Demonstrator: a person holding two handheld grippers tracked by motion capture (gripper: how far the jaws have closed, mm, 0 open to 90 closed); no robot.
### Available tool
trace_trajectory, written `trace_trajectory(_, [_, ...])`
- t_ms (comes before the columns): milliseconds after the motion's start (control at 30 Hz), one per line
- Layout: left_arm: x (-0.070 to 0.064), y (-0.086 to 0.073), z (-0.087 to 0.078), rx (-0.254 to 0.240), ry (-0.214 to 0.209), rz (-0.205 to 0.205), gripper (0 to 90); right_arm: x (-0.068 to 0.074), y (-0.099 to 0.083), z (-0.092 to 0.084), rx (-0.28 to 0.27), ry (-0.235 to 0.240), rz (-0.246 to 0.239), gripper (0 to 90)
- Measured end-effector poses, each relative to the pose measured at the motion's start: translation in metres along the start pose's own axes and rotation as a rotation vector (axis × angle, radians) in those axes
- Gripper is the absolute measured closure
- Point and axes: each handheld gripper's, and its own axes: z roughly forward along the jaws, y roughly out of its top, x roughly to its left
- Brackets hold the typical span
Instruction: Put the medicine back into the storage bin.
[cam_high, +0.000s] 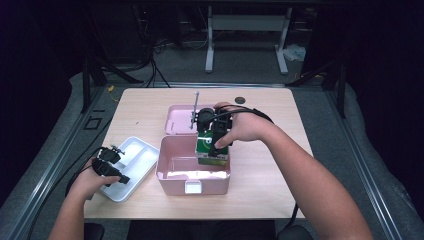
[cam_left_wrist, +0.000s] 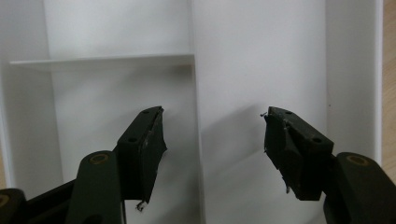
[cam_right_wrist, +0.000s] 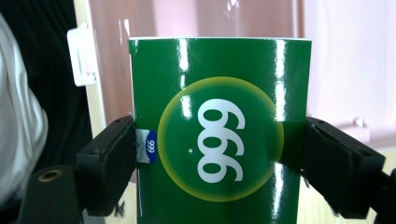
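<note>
A green carton (cam_high: 210, 147) printed with white digits in a yellow ring (cam_right_wrist: 219, 135) is clamped between the jaws of my right gripper (cam_right_wrist: 219, 158), which is shut on its two sides. In the high view that gripper (cam_high: 216, 131) holds the carton over the right part of an open pink box (cam_high: 172, 172), at its back rim. My left gripper (cam_high: 111, 165) rests over a white divided tray (cam_high: 142, 150) at the table's left front. Its jaws stand wide apart with nothing between them, above the tray's partition (cam_left_wrist: 198, 140).
The pink box's lid (cam_high: 177, 122) lies flat behind it, with a grey upright rod (cam_high: 195, 107) standing there. A small dark disc (cam_high: 240, 99) lies near the table's far edge. Bare wood (cam_high: 270, 190) stretches to the right of the box.
</note>
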Motion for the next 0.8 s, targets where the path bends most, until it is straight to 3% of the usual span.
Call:
trace_trajectory(200, [0.0, 0.0, 0.0, 0.0, 0.002, 0.001, 37.9, 0.003, 0.0, 0.014, -0.012, 0.055, -0.084, 15.9])
trace_trajectory(233, [0.0, 0.0, 0.0, 0.001, 0.002, -0.002, 37.9, 0.003, 0.0, 0.015, 0.009, 0.07, -0.091, 15.9])
trace_trajectory(433, [-0.001, 0.0, 0.001, 0.003, 0.0, 0.0, 37.9, -0.001, -0.002, 0.035, 0.029, 0.059, -0.084, 15.9])
trace_trajectory(667, [0.0, 0.0, 0.001, 0.004, 0.001, 0.004, 37.8, -0.005, -0.006, 0.058, 0.034, 0.087, -0.07, 15.9])
trace_trajectory(800, [0.0, 0.0, 0.001, 0.004, 0.0, 0.004, 37.8, -0.005, -0.008, 0.073, 0.042, 0.073, -0.069, 15.8])
